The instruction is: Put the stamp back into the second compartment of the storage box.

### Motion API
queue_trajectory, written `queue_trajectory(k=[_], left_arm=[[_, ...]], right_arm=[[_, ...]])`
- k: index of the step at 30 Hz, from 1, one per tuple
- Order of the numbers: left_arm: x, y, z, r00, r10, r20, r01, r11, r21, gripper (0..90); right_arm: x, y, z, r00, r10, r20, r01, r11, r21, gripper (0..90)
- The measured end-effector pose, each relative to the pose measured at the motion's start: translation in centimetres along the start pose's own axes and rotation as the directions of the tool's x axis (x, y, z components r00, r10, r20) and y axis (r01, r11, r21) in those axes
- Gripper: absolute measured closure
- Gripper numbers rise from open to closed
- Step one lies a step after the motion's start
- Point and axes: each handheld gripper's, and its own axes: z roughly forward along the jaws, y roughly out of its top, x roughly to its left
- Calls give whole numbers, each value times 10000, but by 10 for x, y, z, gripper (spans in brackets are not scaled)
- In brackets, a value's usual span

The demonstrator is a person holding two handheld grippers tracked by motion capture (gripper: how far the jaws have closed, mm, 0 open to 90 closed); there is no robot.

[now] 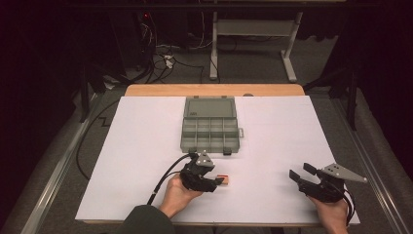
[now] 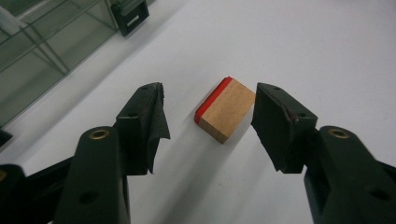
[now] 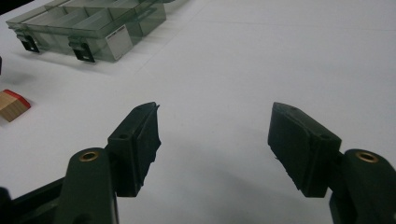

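A small wooden block (image 1: 224, 181) with one red face lies on the white sheet (image 1: 292, 126) near the front, left of centre. My left gripper (image 1: 216, 183) is down at the block, held in a hand. In the left gripper view the block (image 2: 225, 111) sits between the two jaws of this gripper (image 2: 208, 100), which stand apart, neither pad pressing on it. My right gripper (image 1: 299, 170) hovers open at the front right with nothing between its jaws (image 3: 215, 109). The right gripper view catches the block (image 3: 11, 103) far off at the left edge.
A translucent grey compartment box (image 1: 210, 129) lies open in the middle of the sheet, its lid folded back and its latches toward me; it also appears in both gripper views (image 2: 37, 42) (image 3: 88, 28). The wooden table edge (image 1: 214, 90) runs behind it. Cables lie on the floor beyond.
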Motion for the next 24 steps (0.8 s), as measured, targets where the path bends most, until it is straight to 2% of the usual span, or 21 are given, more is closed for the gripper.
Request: queue_trajectory(k=[6,7,9,10,11,13,14,16,19,20,23,24], left_arm=[[-3,-2,8,9993,349,-113,-345,9990,268,435],[-3,-3,9,9983,577,-52,-575,9978,318,437],[-5,-4,10,9988,453,-163,-446,9981,436,441],[-5,-5,11,9975,696,-86,-692,9966,455,442],[-7,-6,11,9984,537,-190,-527,9974,491,444],[-6,-6,13,9968,790,-152,-781,9955,546,450],[-7,-7,13,9977,619,-269,-602,9964,602,454],[-8,-8,14,9980,553,-319,-531,9963,672,464],[-6,-9,15,9967,771,-269,-746,9936,847,480],[-8,-10,15,9980,491,-407,-456,9955,836,481],[-6,-10,15,9968,727,-322,-693,9930,955,495],[-5,-10,16,9955,918,-244,-890,9912,976,499]], right_arm=[[0,0,0,10000,0,-2,0,10000,27,337],[0,0,0,10000,6,-4,-6,10000,29,337],[0,0,0,10000,11,-4,-11,10000,31,337],[0,0,0,10000,10,-8,-10,10000,38,337],[0,0,0,10000,18,-18,-18,10000,52,337],[0,0,0,10000,20,-9,-20,10000,55,338],[0,0,0,10000,10,-13,-10,10000,61,338],[0,0,0,10000,-1,-9,1,10000,62,338],[0,0,0,10000,4,-19,-4,10000,71,338],[0,0,0,10000,21,-11,-21,10000,75,338],[0,0,1,10000,40,-23,-40,9999,116,339],[0,0,1,10000,22,-24,-22,9999,118,339]])
